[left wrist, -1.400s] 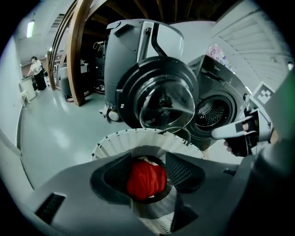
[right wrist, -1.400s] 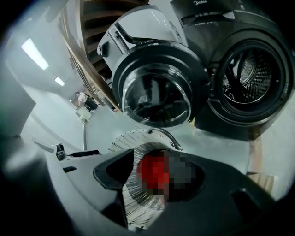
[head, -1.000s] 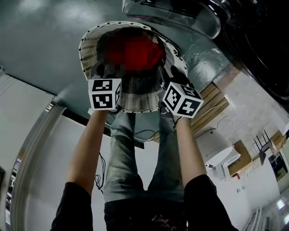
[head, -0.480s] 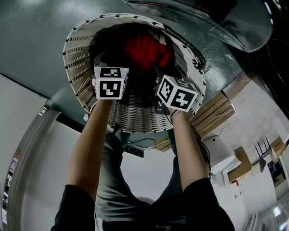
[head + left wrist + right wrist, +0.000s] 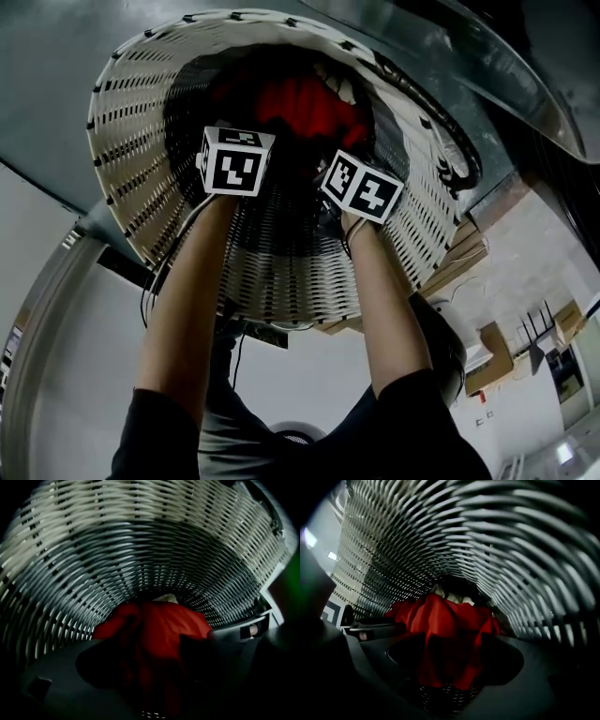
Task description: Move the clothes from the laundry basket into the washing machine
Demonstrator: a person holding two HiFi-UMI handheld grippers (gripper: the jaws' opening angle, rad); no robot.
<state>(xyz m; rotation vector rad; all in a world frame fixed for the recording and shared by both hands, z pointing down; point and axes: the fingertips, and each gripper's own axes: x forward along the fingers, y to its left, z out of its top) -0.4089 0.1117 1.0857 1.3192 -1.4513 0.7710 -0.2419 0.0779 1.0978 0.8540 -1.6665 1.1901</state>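
A white woven laundry basket (image 5: 141, 169) stands below me, and both grippers reach down into it. At its bottom lies a red garment (image 5: 305, 103) over a pale one (image 5: 165, 598). My left gripper (image 5: 150, 663) hangs just above the red garment (image 5: 159, 625). Its jaws are opening, and the cloth shows between them untouched. My right gripper (image 5: 452, 660) is beside it with its jaws opening too, the red garment (image 5: 440, 616) in the gap and not pinched. In the head view the marker cubes hide the fingertips. The washing machine's grey front (image 5: 506, 66) curves past the basket's upper right.
The basket's woven wall (image 5: 511, 550) closes in around both grippers. Outside it, at the right, are wooden planks (image 5: 469, 253) and cardboard boxes (image 5: 492, 356) on a pale floor. The person's legs stand behind the basket.
Both grippers have gone down from the basket's rim deep into it, toward the red garment. The basket now fills more of the head view.
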